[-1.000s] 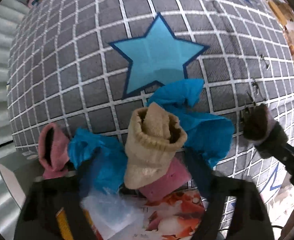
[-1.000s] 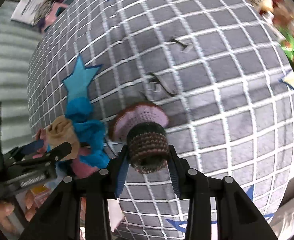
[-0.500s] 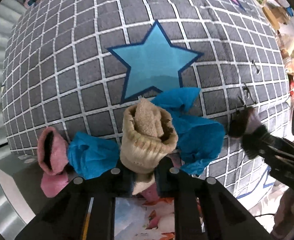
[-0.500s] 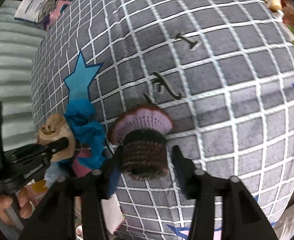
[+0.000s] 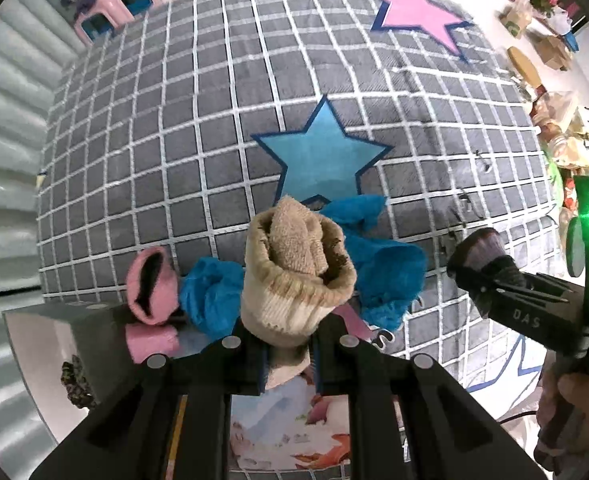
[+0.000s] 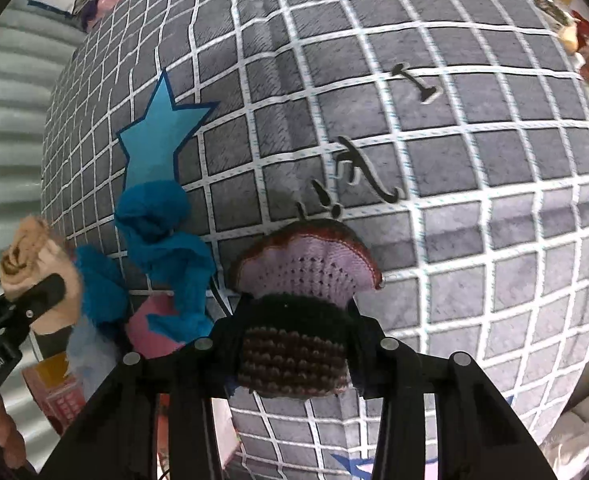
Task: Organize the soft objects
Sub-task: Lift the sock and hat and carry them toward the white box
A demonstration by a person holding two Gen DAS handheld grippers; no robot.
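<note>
Near edge crowded, far mat (image 5: pixel 222 128) open.

Blue cloth (image 5: pixel 390 276) and pink socks (image 5: pixel 150 280) bunch just beyond the left gripper (image 5: pixel 290 356), flanking the beige sock (image 5: pixel 294 276) clamped in it; grey box (image 5: pixel 54 344) blocks its left side. Right gripper (image 6: pixel 294 360), closed on a crochet piece (image 6: pixel 302 280), sits close on the right, so the lateral gap between tools is narrow. Black clips (image 6: pixel 370 176) lie on the mat just past the crochet piece. Grid around the blue star (image 5: pixel 322 160) and out to the pink star (image 5: pixel 418 12) is unobstructed.
</note>
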